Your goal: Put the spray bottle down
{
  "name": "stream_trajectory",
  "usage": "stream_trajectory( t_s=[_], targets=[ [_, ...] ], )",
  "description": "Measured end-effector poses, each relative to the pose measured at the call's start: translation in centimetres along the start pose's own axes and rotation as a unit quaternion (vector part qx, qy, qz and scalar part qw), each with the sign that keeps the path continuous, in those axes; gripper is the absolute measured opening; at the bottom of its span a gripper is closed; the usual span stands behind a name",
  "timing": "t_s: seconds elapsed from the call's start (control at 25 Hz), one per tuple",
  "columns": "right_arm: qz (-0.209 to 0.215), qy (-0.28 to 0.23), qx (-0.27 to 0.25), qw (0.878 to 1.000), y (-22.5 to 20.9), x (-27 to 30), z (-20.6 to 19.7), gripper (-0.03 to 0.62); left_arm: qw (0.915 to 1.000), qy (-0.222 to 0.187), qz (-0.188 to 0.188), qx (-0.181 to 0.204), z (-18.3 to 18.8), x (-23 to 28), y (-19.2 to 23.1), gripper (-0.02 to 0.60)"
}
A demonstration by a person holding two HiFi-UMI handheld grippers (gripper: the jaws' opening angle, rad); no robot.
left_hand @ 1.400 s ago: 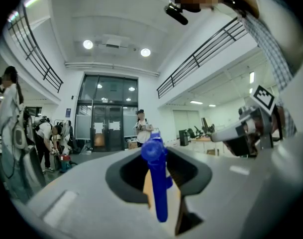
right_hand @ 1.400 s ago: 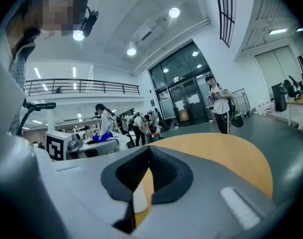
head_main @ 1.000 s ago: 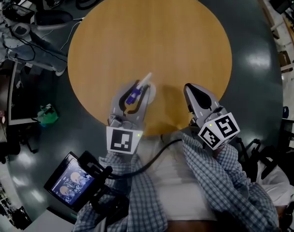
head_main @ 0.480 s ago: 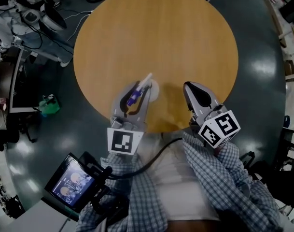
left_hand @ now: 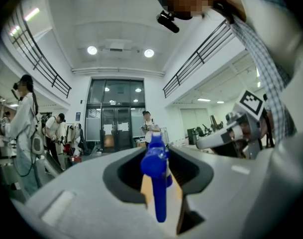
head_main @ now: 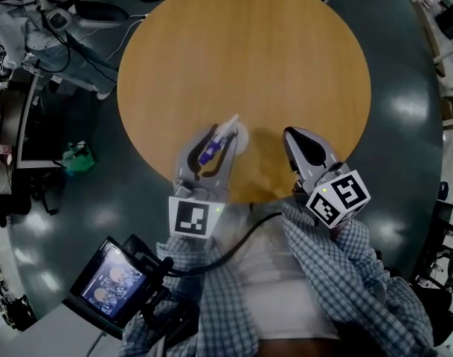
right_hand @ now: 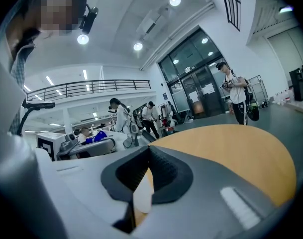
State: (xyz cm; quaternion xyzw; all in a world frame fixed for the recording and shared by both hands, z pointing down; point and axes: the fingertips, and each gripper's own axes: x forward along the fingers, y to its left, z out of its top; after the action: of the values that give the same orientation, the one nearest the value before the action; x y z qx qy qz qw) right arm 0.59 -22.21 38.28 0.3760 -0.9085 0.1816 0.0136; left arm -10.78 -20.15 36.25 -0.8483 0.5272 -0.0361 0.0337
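Observation:
A small spray bottle (head_main: 210, 150) with a blue head and a white body stands tilted near the front edge of the round wooden table (head_main: 248, 50). My left gripper (head_main: 222, 132) holds it. The jaws are opening, and the bottle is still between them with the tips against its sides. In the left gripper view the blue head and trigger (left_hand: 154, 166) fill the gap of the left gripper (left_hand: 156, 149). My right gripper (head_main: 295, 134) hovers over the table edge to the right of the bottle, shut and empty. Its jaws meet in the right gripper view (right_hand: 150, 152), with the tabletop (right_hand: 231, 153) beyond.
A small screen on a mount (head_main: 111, 277) hangs at the lower left, with a cable running to it. Equipment and cables (head_main: 55, 28) clutter the dark floor at the upper left, beside a green object (head_main: 76, 158). Several people (left_hand: 23, 128) stand in the hall.
Both grippers stay almost where they were, and the head view has shifted a little. The left jaws look slightly wider around the bottle.

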Motion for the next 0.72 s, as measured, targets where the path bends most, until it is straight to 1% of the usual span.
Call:
stream_trajectory(
  t_s=[0.16,0.32,0.4,0.56,0.72],
  targets=[
    [-0.006,0.0,0.002,1.0,-0.5,-0.2,0.0,0.006,0.9999,-0.001,-0.015,-0.004,0.1,0.4,-0.4,0.179],
    [-0.005,-0.001,0.003,1.0,-0.4,-0.1,0.0,0.006,0.9996,0.001,-0.019,-0.022,-0.2,0.4,-0.2,0.243],
    [-0.004,-0.003,0.004,1.0,-0.4,0.0,0.1,0.006,0.9993,0.007,-0.025,-0.025,-0.6,0.3,-0.2,0.269],
    [-0.003,-0.006,0.003,1.0,-0.3,0.0,0.4,0.006,0.9988,0.026,-0.029,-0.029,-2.1,0.0,-0.4,0.284],
    [-0.002,-0.007,0.003,1.0,-0.2,0.0,0.3,0.006,0.9972,0.06,-0.031,-0.031,-4.8,-0.8,-0.6,0.282]
  ],
)
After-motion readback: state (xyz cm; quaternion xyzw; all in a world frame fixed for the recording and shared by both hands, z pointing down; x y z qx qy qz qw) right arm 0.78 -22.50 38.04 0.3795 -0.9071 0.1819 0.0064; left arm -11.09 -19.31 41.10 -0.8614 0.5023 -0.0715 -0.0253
